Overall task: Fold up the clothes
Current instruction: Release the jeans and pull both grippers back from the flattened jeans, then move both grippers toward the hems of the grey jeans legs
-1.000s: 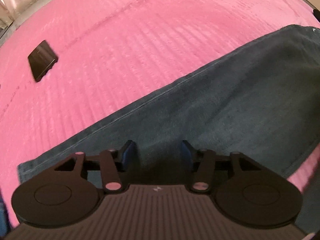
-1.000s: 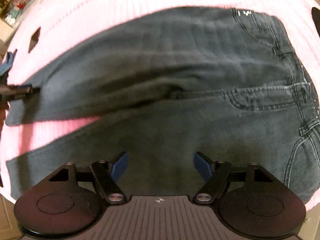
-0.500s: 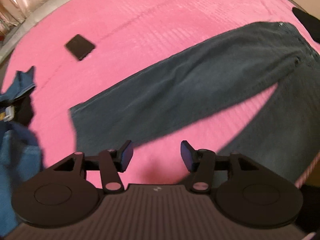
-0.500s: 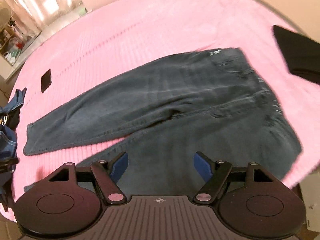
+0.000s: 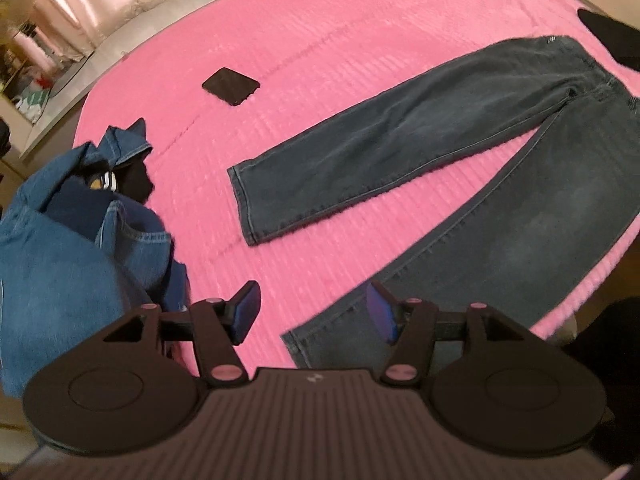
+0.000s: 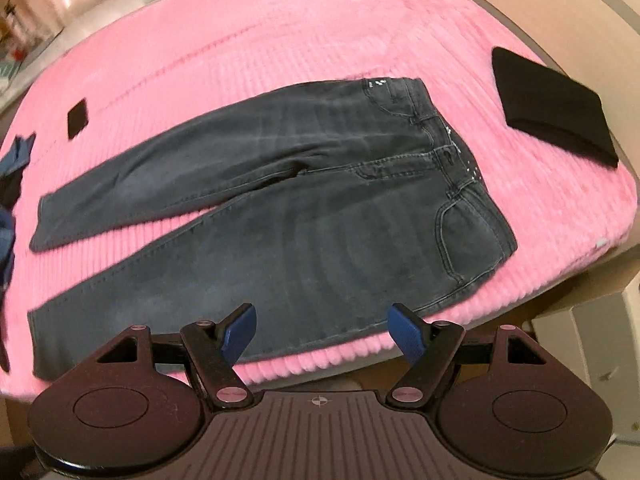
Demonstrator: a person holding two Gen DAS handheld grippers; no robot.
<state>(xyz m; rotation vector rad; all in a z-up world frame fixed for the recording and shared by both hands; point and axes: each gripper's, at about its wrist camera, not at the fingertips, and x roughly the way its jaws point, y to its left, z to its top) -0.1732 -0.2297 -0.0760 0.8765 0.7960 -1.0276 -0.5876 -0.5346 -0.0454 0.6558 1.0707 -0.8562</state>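
Jeans [image 6: 304, 216] flat near bed edge [image 6: 532, 280], tools open

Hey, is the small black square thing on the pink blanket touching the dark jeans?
Apart. The left wrist view shows the black square lying alone, with a wide strip of bare pink blanket between it and the dark jeans.
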